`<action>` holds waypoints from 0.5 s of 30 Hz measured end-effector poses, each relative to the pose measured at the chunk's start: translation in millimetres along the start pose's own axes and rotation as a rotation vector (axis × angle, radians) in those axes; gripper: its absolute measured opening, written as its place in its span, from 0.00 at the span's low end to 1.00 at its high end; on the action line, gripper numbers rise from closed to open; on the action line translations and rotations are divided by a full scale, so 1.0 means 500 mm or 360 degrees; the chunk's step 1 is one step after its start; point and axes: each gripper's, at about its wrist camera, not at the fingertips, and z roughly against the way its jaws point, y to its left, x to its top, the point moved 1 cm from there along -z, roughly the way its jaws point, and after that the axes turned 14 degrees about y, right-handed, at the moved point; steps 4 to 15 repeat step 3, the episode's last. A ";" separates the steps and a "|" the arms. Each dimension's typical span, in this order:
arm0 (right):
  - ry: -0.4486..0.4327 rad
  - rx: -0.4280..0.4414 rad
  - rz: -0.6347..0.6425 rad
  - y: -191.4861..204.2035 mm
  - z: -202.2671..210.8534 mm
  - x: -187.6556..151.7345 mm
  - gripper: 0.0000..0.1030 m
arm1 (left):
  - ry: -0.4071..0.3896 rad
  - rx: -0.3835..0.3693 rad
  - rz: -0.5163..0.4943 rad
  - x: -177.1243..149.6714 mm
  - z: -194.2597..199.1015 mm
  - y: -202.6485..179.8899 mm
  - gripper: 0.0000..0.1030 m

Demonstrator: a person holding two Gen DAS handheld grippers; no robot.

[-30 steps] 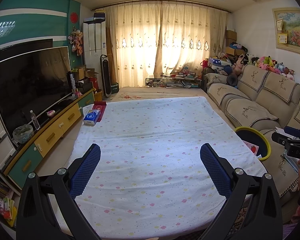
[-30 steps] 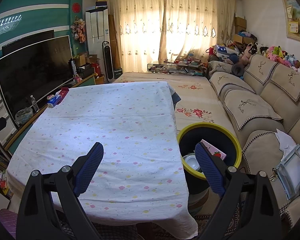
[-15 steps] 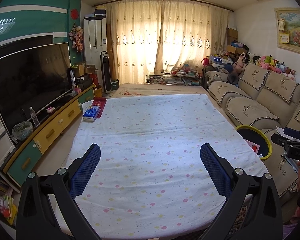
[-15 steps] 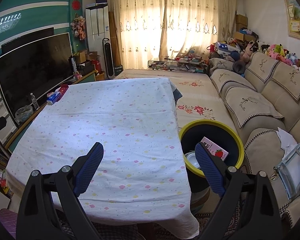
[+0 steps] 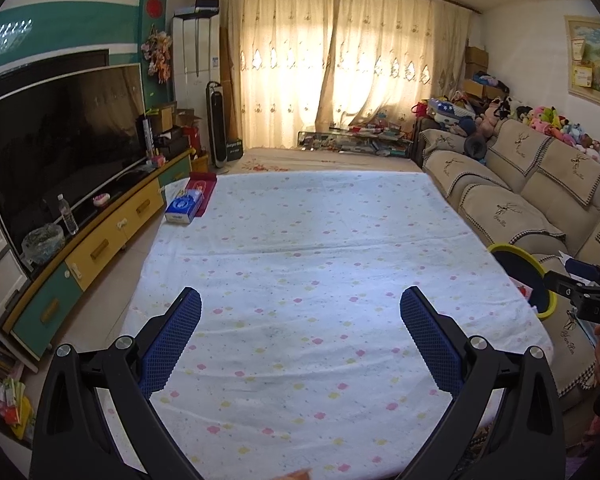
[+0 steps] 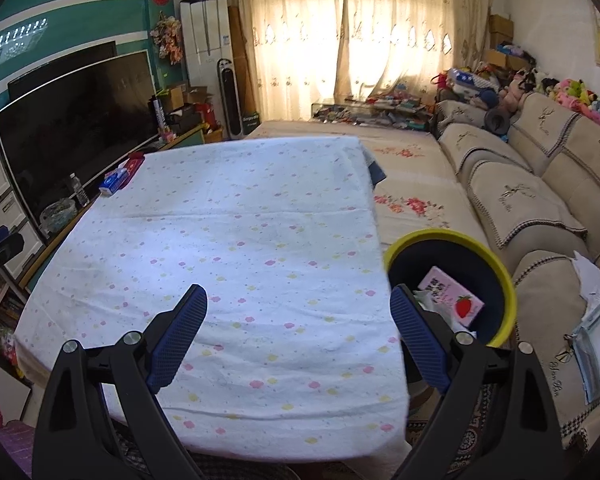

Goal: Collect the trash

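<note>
- Change: both views sit lower and closer over the counter (image 5: pixel 320 264) than a second ago; the near cloth fills more of each view, and the ceiling has slipped out of the top edge.
- Change, right view: the trash bin (image 6: pixel 500 268) now lies nearer and further down at the right, and more of its inside shows.
- No change: nothing has entered either set of jaws, and the items on the counter lie where they were.
- Left hand-held gripper (image 5: pixel 300 312): jaws spread wide, empty, over the near middle of the flowered cloth.
- Right hand-held gripper (image 6: pixel 298 312): jaws spread wide, empty; its right finger overlaps the bin's near left rim in the view, contact cannot be told.
- Meaning, as a judgement: collecting looks largely done, since the cloth shows no loose litter; this dip reads as a scan or a settling pose, not a reach for a piece.
- Trash bin: round, dark inside, yellow rim, standing on the floor at the counter's right side, beside the sofa (image 6: pixel 532 200).
- Contents: a pink carton (image 6: pixel 450 300) with a strawberry print, tilted, with pale wrappers beneath it.
- Remaining on the counter: a blue tissue pack (image 5: pixel 184 209) at the far left corner, touching a red item (image 5: pixel 202 188) behind it; neither looks like trash.
</note>
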 end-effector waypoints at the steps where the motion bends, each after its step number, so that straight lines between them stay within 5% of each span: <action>1: 0.0032 0.0028 0.0006 0.004 -0.025 0.009 0.85 | 0.0025 0.0004 0.0018 0.006 -0.022 0.010 0.95; 3: 0.0072 0.0058 0.0012 0.009 -0.055 0.021 0.86 | 0.0111 0.0000 0.0062 0.021 -0.079 0.034 0.95; 15: 0.0072 0.0058 0.0012 0.009 -0.055 0.021 0.86 | 0.0111 0.0000 0.0062 0.021 -0.079 0.034 0.95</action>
